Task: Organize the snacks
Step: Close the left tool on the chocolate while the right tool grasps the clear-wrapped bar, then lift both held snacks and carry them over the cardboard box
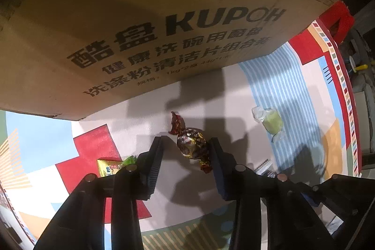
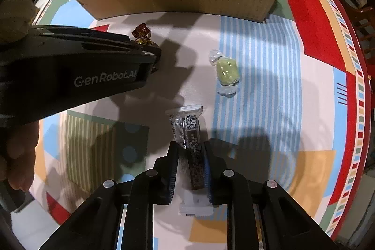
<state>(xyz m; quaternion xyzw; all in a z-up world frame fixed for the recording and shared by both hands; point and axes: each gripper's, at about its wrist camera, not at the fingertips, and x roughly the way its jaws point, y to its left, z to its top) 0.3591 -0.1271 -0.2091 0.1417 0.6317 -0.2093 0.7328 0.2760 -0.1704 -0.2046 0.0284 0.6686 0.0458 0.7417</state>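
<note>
The left gripper (image 1: 187,147), jaws apart, straddles the wrapped candy (image 1: 192,144), its long axis running 11 to 5 o'clock. The right gripper (image 2: 190,151), jaws closed against the sachet (image 2: 191,144), axis 12 to 6. The box (image 1: 140,15) stands at 12 o'clock.

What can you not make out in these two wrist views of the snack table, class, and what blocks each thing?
- Inside of the brown cardboard box: both views show only its printed side, top cut off.
- Yellow snack packet: left view, mostly behind a left gripper finger.
- Dark foil-wrapped candy: right view, lower part hidden by that gripper's body.
- Small print on the dark sachet between the right gripper fingers: too small.
</note>
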